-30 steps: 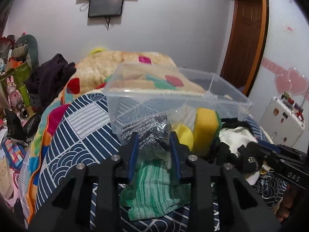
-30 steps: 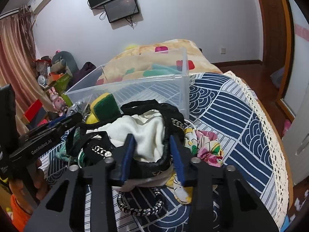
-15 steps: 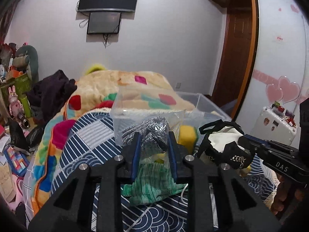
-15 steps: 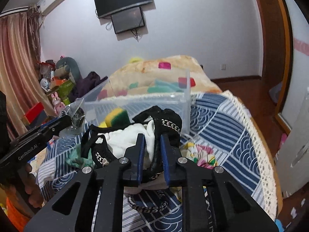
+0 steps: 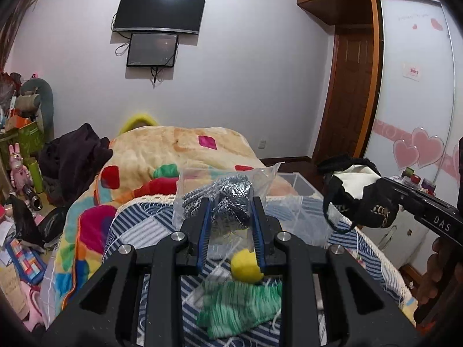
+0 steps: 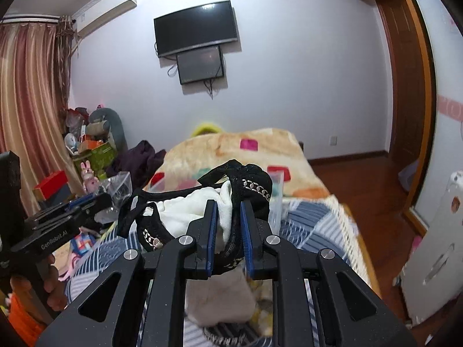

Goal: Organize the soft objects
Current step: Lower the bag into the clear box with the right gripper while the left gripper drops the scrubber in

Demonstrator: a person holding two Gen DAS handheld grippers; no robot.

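Note:
My left gripper [image 5: 230,202] is shut on a clear plastic bag of grey-and-white knit fabric [image 5: 224,195] and holds it above the bed. My right gripper [image 6: 227,206] is shut on a white cloth bag with black chain straps [image 6: 199,211], also lifted; it shows at the right of the left wrist view [image 5: 356,190]. A clear plastic bin [image 5: 301,202] stands on the blue patterned bedspread [image 5: 139,231] behind both loads. A yellow sponge [image 5: 244,266] and a green knit cloth [image 5: 240,309] lie on the bedspread below my left gripper.
A beige blanket with coloured patches [image 5: 185,144] covers the far half of the bed. Dark clothes [image 5: 75,159] and cluttered toys and boxes [image 5: 20,144] stand to the left. A white cabinet [image 6: 434,260] and wooden door [image 5: 347,95] are at the right.
Both grippers rose from the pile with their loads. The right gripper closed on the white bag and lifted it; the left lifted the knit bag clear of the sponge and green cloth.

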